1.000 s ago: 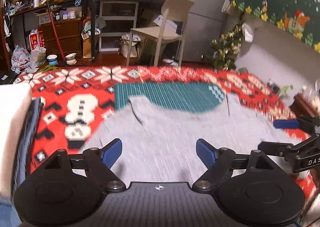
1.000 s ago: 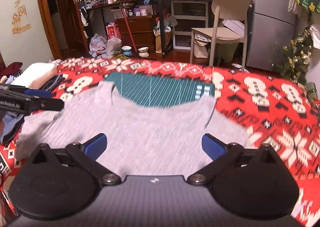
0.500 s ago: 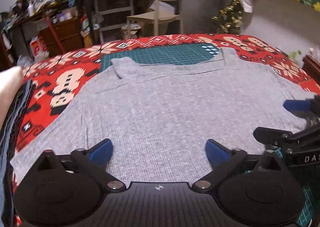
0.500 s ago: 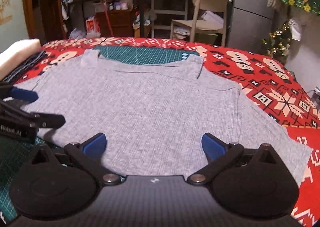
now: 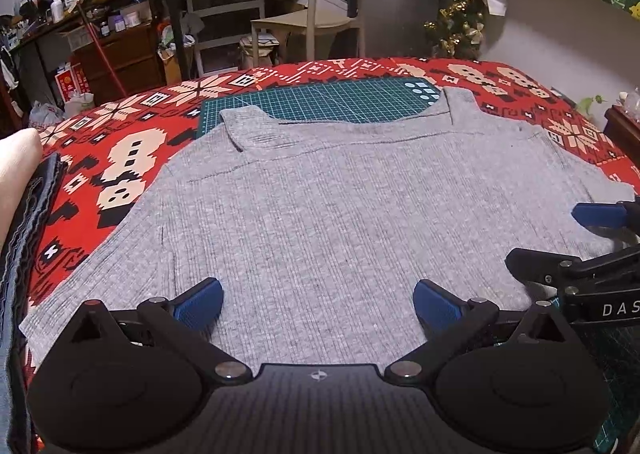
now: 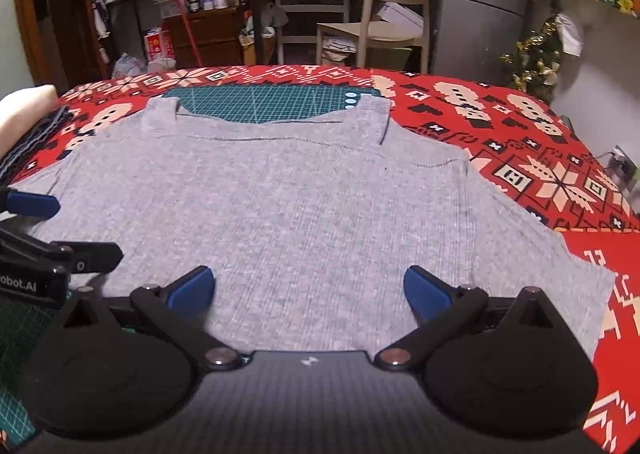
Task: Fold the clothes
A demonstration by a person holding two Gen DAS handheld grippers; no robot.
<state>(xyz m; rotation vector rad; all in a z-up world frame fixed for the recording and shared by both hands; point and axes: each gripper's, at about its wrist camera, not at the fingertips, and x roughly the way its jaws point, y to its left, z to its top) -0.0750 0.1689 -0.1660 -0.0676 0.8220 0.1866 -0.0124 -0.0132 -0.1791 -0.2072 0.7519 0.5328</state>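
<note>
A grey top (image 5: 320,205) lies spread flat on the counter, over a red patterned cloth (image 5: 120,157) and a green mat (image 5: 320,101), its neckline toward the far edge and its hem at the near edge. The left tool (image 5: 318,300) hangs over the hem with its blue pads (image 5: 198,302) spread wide, nothing between them. The right tool (image 6: 306,290) sits just beside it over the same hem, pads (image 6: 424,290) equally wide and holding nothing. Folded clothes (image 5: 24,213) are stacked at the left edge. A chair (image 6: 384,1) stands beyond the far edge.
</note>
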